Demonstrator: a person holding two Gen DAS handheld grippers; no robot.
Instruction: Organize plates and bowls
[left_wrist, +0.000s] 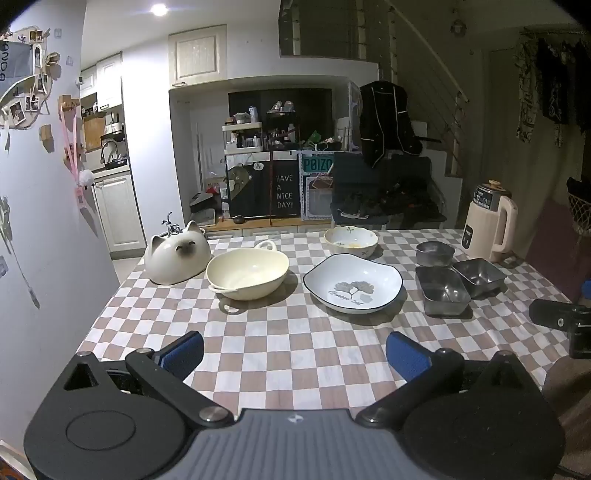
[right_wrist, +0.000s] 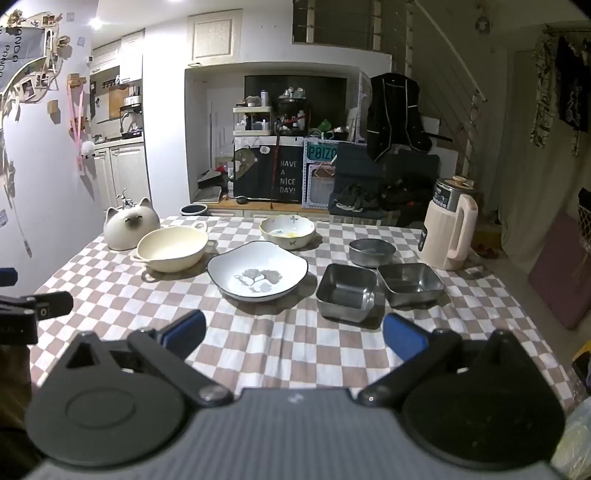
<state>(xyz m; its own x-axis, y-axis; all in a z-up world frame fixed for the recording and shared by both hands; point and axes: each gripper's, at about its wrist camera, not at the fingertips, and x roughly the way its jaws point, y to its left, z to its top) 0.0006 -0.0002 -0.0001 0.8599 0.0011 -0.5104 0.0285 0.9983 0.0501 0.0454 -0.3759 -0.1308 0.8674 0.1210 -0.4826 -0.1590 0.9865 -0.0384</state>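
Note:
On the checkered table stand a cream two-handled bowl, a white plate with a leaf print and dark rim, a flowered bowl behind it, two square steel trays and a round steel bowl. The same dishes show in the right wrist view: cream bowl, leaf plate, flowered bowl, steel trays, round steel bowl. My left gripper is open and empty near the front edge. My right gripper is open and empty, just short of the nearer steel tray.
A cat-shaped ceramic pot sits at the table's back left by the wall. A cream electric kettle stands at the back right. The right gripper's body shows at the right edge of the left wrist view. A chair with dark clothes stands behind the table.

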